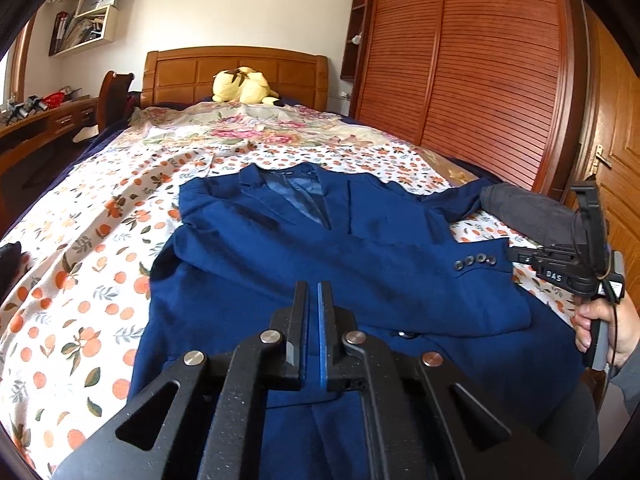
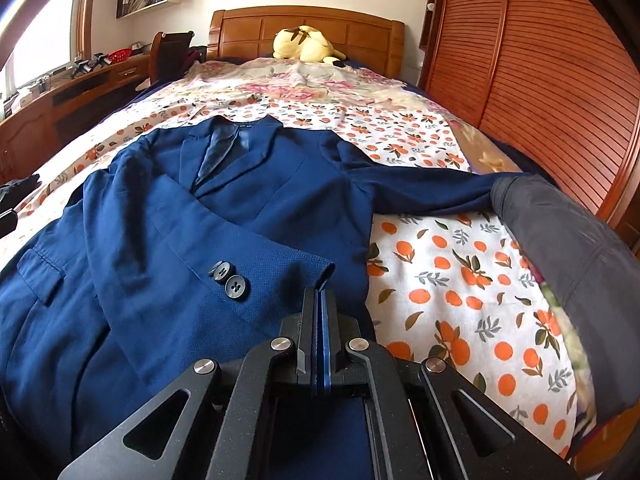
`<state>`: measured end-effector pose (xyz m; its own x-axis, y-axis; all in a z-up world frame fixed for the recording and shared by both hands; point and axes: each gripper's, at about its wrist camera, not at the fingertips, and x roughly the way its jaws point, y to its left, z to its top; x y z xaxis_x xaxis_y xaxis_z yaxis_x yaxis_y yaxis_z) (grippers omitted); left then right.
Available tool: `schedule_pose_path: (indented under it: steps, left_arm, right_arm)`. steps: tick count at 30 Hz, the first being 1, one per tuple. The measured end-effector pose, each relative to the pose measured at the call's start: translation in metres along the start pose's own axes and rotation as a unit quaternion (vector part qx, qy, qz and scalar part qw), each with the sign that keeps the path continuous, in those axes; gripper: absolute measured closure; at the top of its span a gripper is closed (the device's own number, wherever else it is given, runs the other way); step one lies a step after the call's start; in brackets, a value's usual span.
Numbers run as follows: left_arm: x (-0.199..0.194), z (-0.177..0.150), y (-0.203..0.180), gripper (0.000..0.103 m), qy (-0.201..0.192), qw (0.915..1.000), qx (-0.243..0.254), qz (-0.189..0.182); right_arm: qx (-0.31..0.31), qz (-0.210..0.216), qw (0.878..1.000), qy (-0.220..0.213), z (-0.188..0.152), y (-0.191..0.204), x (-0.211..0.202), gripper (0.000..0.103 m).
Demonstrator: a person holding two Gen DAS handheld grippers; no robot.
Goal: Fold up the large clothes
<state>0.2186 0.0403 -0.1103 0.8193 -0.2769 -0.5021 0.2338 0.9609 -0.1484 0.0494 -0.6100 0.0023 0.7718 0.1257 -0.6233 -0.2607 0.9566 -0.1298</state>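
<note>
The left gripper (image 1: 313, 292) has its jaws drawn together with only a thin slit between the pads, and whether any cloth is caught there cannot be told; they hang over the near front panel of the blue jacket (image 1: 320, 248). The right gripper (image 2: 319, 296) has its jaws pressed fully together right at the edge of the jacket's sleeve cuff (image 2: 304, 268), which is folded across the chest, two dark buttons (image 2: 228, 278) just left of the tips; a grip on the cloth cannot be confirmed. In the left view the right gripper's black body carries white lettering that reads roughly "D4S" (image 1: 554, 277), held by a hand (image 1: 600, 328) at the right edge.

The jacket lies face up, collar far, on a bed (image 1: 80, 280) with an orange-fruit print sheet; its other sleeve stretches right toward a dark grey garment (image 2: 560, 232). A yellow plush toy (image 1: 244, 86) sits at the wooden headboard (image 1: 236, 68). A wall shelf (image 1: 92, 20) far left holds books and papers. A slatted wooden wardrobe (image 1: 460, 72) stands right.
</note>
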Motion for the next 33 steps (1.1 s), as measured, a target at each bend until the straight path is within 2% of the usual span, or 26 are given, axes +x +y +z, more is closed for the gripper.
schedule_pose_path:
  steps: [2, 3, 4, 5, 6, 7, 9, 13, 16, 22, 25, 27, 29, 30, 33]
  left_arm:
    - [0.0, 0.002, -0.008, 0.098, -0.001, 0.9998, 0.017, 0.009]
    - [0.001, 0.002, -0.011, 0.09, 0.002, 0.9996, 0.025, 0.014]
    - [0.003, 0.001, -0.017, 0.063, 0.005, 0.999, 0.042, 0.015]
    - [0.004, 0.0, -0.021, 0.052, 0.003, 0.9987, 0.05, 0.011]
    - [0.005, -0.002, -0.024, 0.03, 0.003, 0.9984, 0.056, 0.005]
    - [0.006, -0.003, -0.025, 0.016, 0.003, 0.9984, 0.057, 0.003]
    - [0.007, -0.004, -0.027, 0.016, 0.005, 0.9986, 0.053, -0.003]
    - [0.009, -0.004, -0.024, 0.016, 0.007, 0.9991, 0.042, -0.004]
    - [0.011, -0.004, -0.02, 0.016, 0.01, 0.9994, 0.032, -0.002]
    - [0.015, -0.004, -0.012, 0.015, 0.016, 0.9994, 0.027, 0.012]
    - [0.014, -0.004, -0.006, 0.016, 0.015, 0.9994, 0.026, 0.016]
    - [0.015, -0.005, -0.001, 0.016, 0.018, 0.9993, 0.023, 0.021]
    - [0.017, -0.005, 0.004, 0.016, 0.023, 0.9993, 0.018, 0.026]
    - [0.018, -0.006, 0.006, 0.016, 0.025, 0.9992, 0.014, 0.028]
    - [0.021, -0.006, 0.011, 0.016, 0.029, 0.9991, 0.005, 0.031]
  right_arm:
    - [0.006, -0.009, 1.0, -0.001, 0.001, -0.008, 0.006, 0.102]
    - [0.011, -0.012, 1.0, -0.005, 0.002, -0.011, 0.004, 0.102]
    - [0.017, -0.011, 1.0, -0.007, 0.002, -0.015, 0.003, 0.102]
    - [0.022, -0.011, 1.0, -0.007, 0.003, -0.016, 0.002, 0.1]
    - [0.025, -0.012, 1.0, -0.007, 0.003, -0.018, 0.003, 0.099]
    - [0.027, -0.013, 1.0, -0.005, 0.004, -0.02, 0.004, 0.096]
    - [0.028, -0.007, 1.0, -0.001, 0.006, -0.02, 0.009, 0.091]
    - [0.016, 0.012, 1.0, 0.01, 0.011, -0.018, 0.026, 0.064]
    - [-0.001, 0.035, 0.999, 0.038, 0.015, -0.016, 0.048, 0.062]
    - [-0.028, 0.053, 0.992, 0.111, 0.012, -0.019, 0.091, 0.062]
    - [-0.03, 0.077, 0.989, 0.12, 0.015, -0.021, 0.094, 0.062]
    - [-0.048, 0.088, 0.987, 0.122, 0.015, -0.019, 0.093, 0.066]
    - [-0.067, 0.102, 0.986, 0.116, 0.016, -0.015, 0.089, 0.088]
    - [-0.078, 0.1, 0.986, 0.111, 0.016, -0.013, 0.087, 0.093]
    - [-0.092, 0.091, 0.99, 0.064, 0.02, -0.012, 0.068, 0.099]
